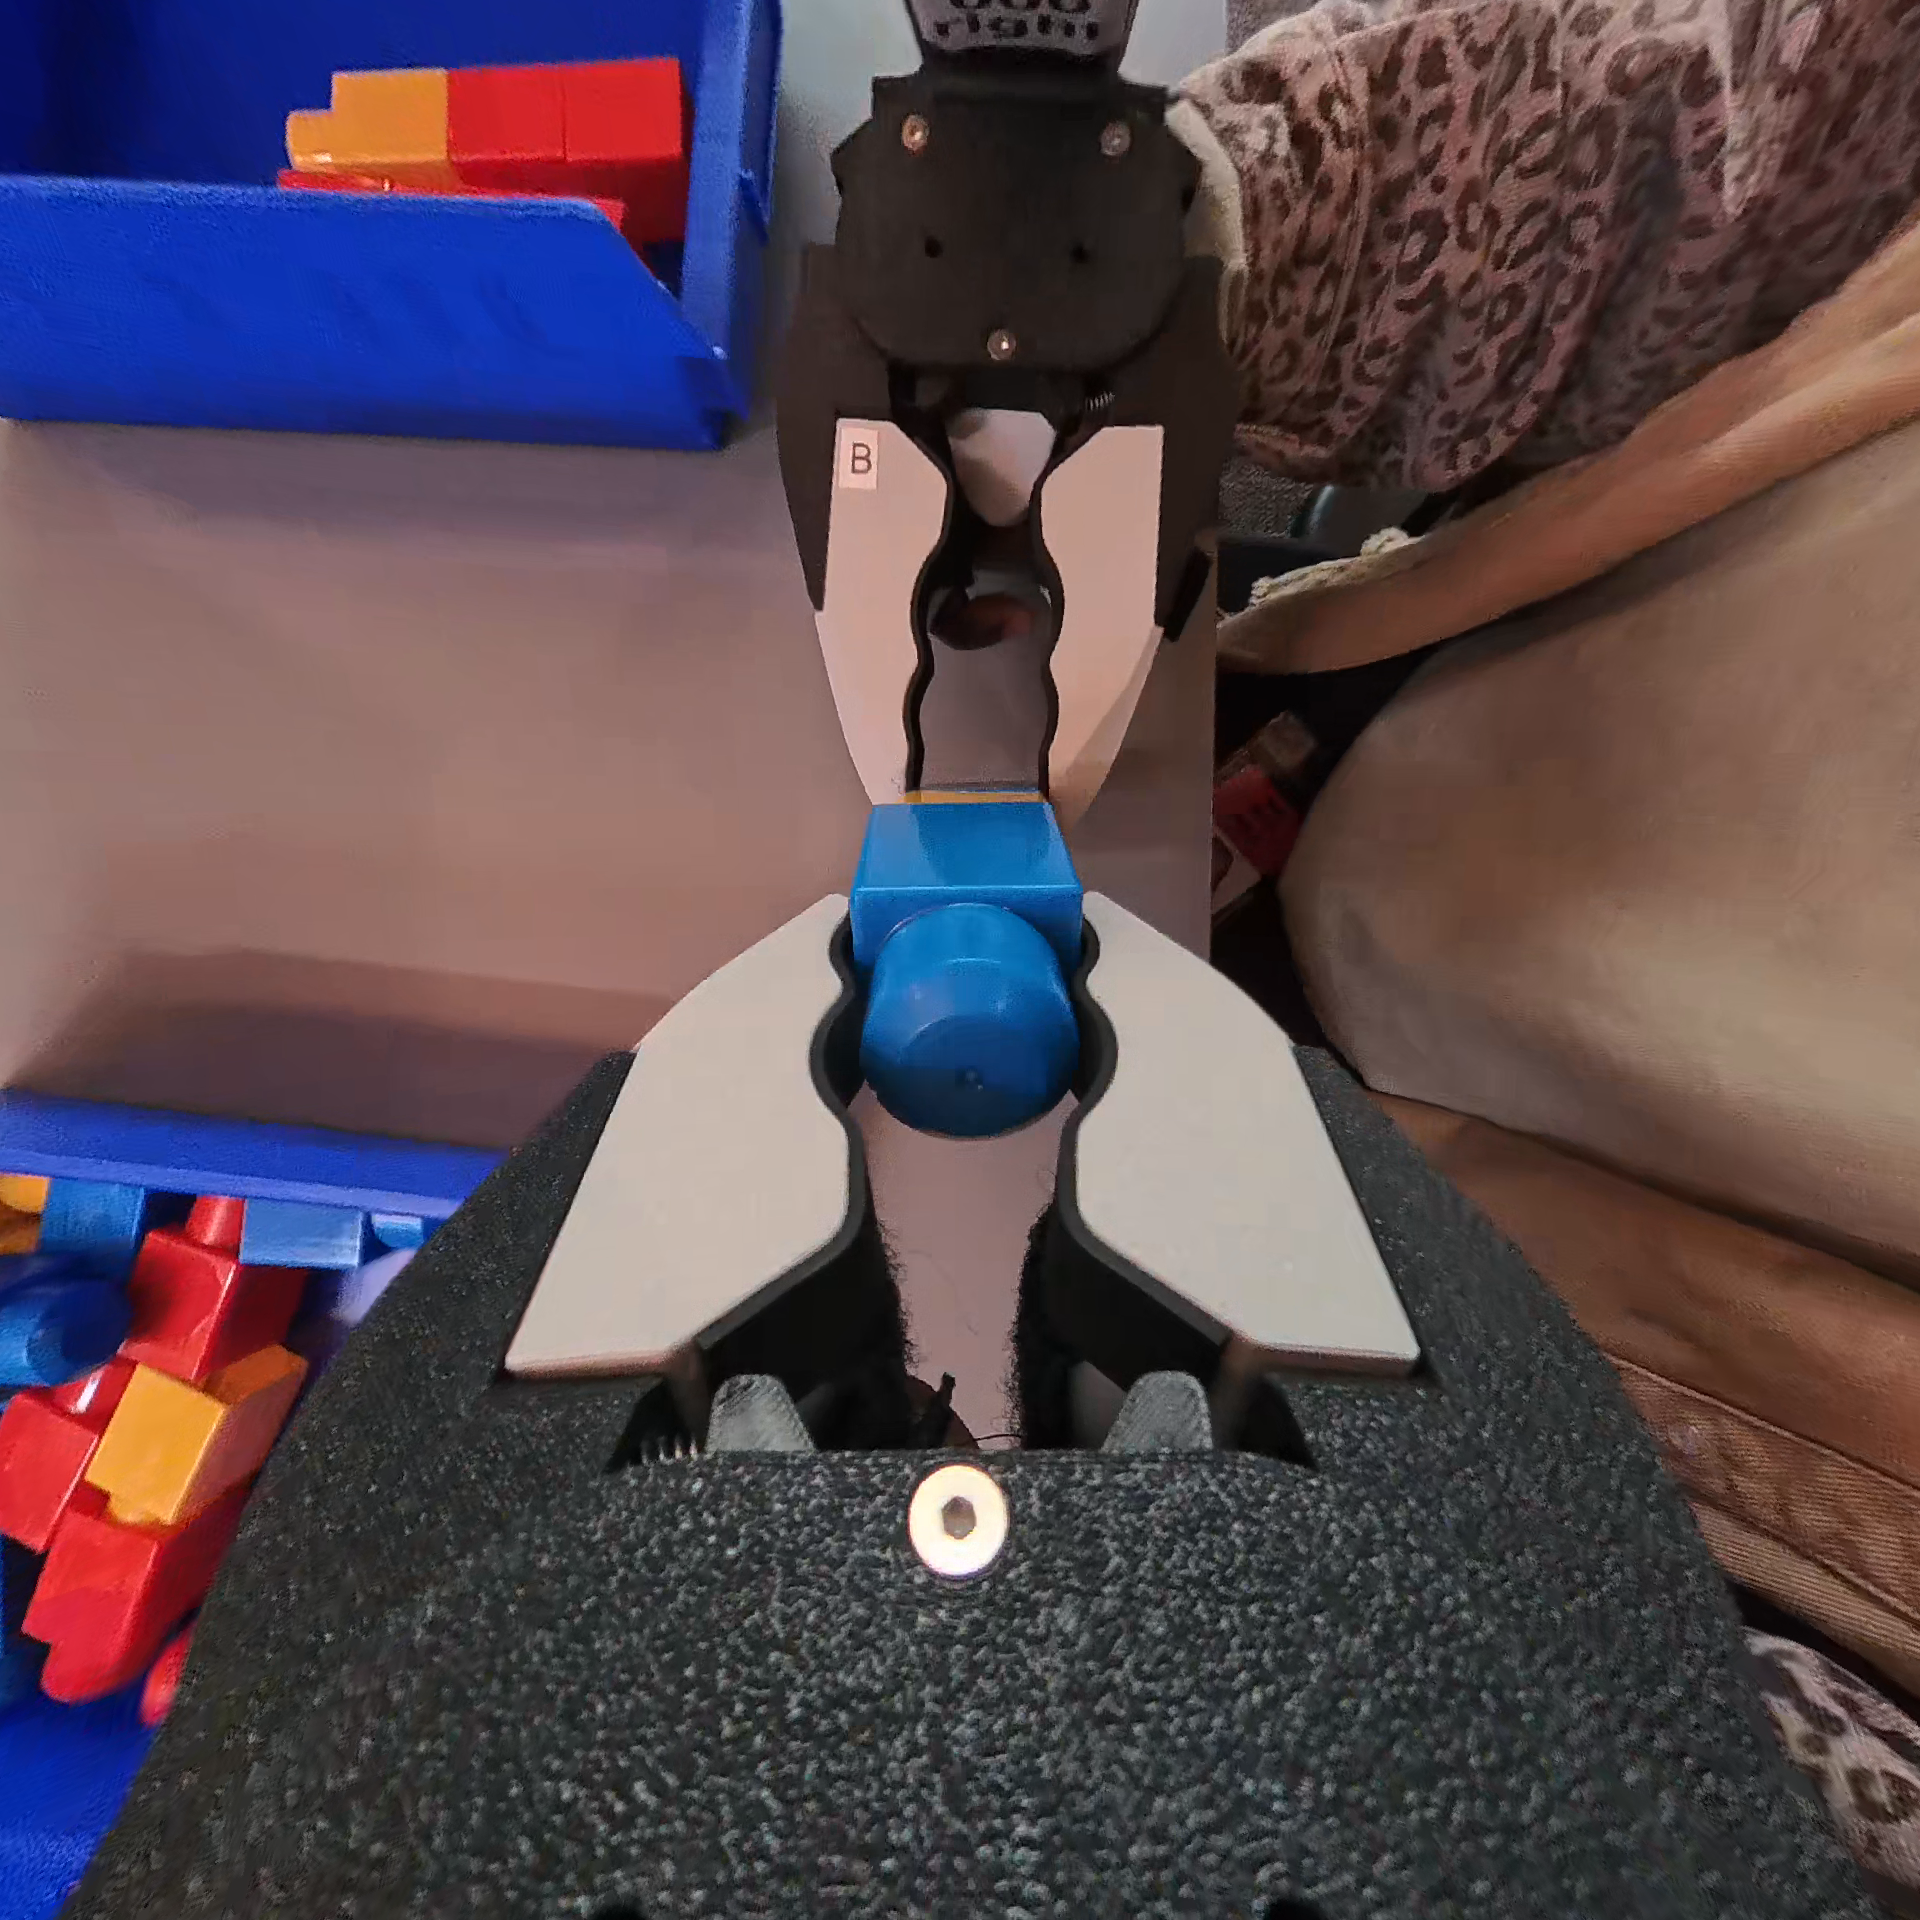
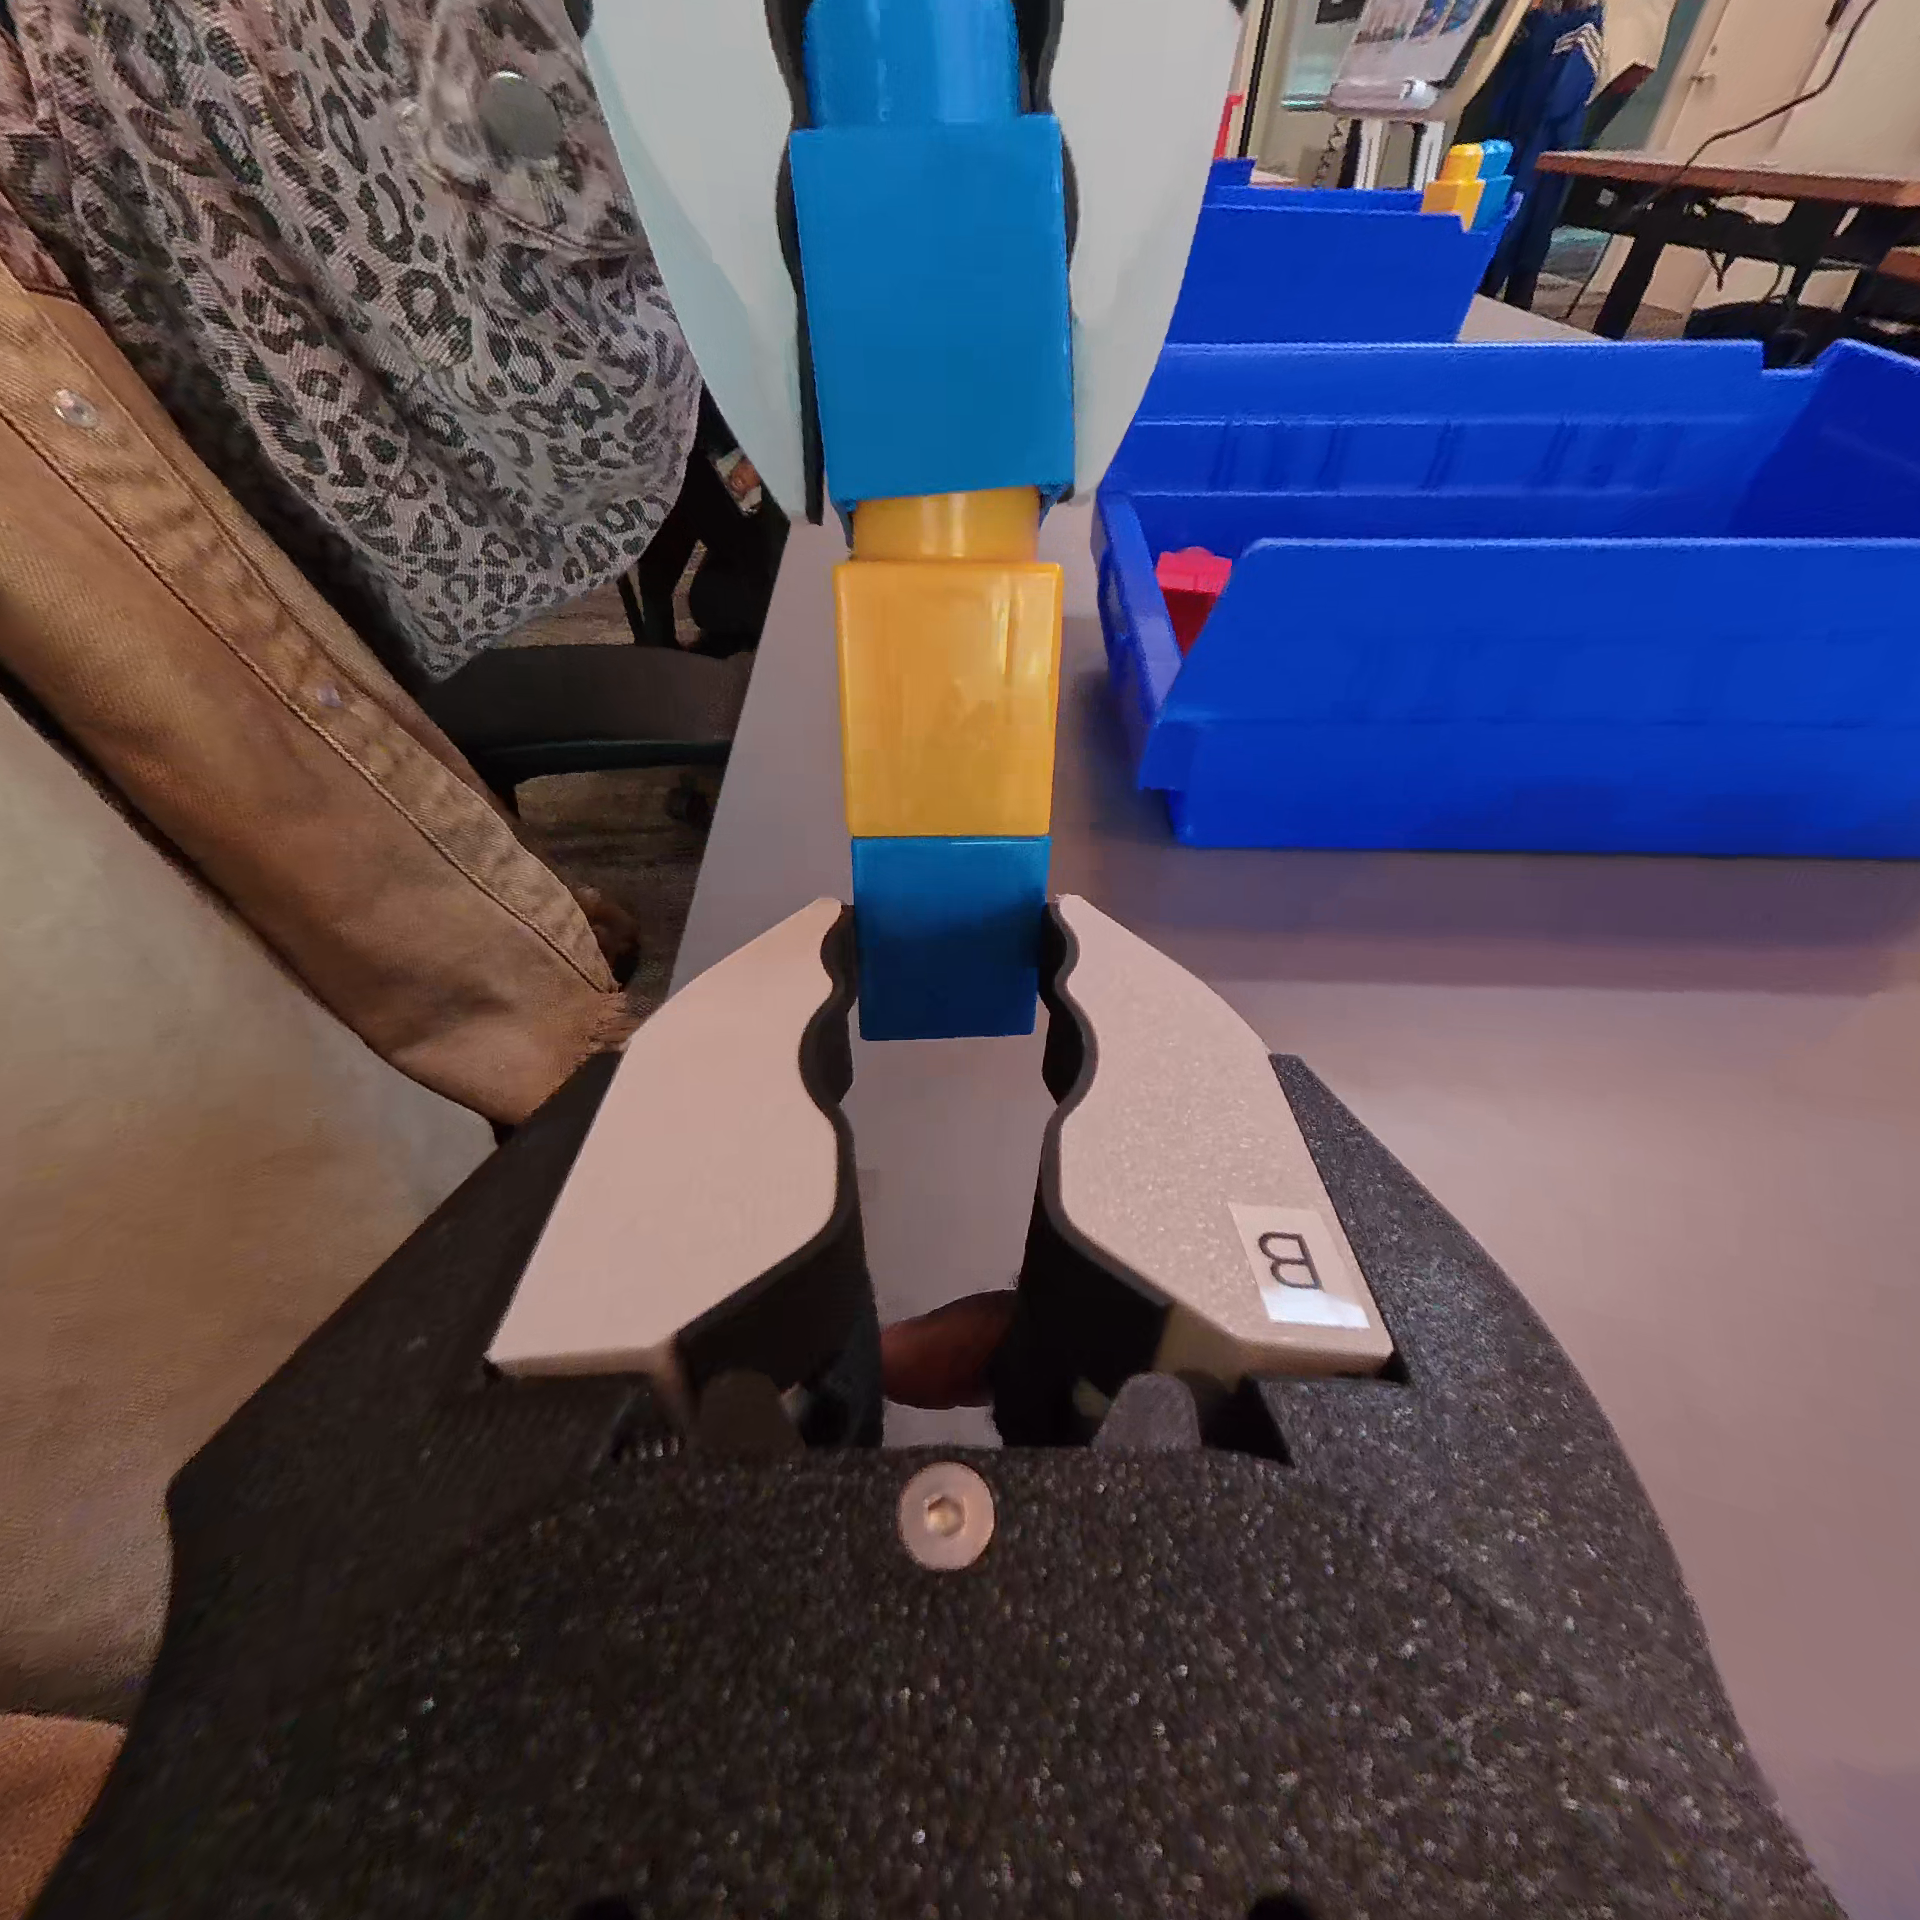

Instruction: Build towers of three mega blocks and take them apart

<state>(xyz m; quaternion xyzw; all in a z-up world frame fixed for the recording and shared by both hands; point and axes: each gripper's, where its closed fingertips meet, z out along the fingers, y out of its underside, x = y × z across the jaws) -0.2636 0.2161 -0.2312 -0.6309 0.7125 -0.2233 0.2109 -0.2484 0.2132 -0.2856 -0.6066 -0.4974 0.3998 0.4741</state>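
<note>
A tower of three mega blocks hangs in the air between my two grippers. In the left wrist view, my left gripper [image 1: 966, 935] is shut on a blue block [image 1: 961, 862] whose stud faces the camera. A sliver of the yellow block [image 1: 971, 797] shows behind it, with the right gripper [image 1: 977, 779] beyond. In the right wrist view, my right gripper [image 2: 948, 914] is shut on the near blue block [image 2: 945, 935]. The yellow block [image 2: 945, 707] sits tight against it. The far blue block [image 2: 930, 312] lies between the left gripper's fingers [image 2: 707, 312]. The yellow stud [image 2: 943, 530] shows in a gap below that block.
Blue bins stand on the grey table [image 2: 1455, 1039]: one [image 2: 1558, 675] holds a red block [image 2: 1195, 592], a farther one [image 2: 1340, 260] holds yellow and blue blocks. Two bins [image 1: 312, 291] [image 1: 135, 1455] hold several blocks. A person in patterned and tan clothing [image 2: 312, 312] sits at the table edge.
</note>
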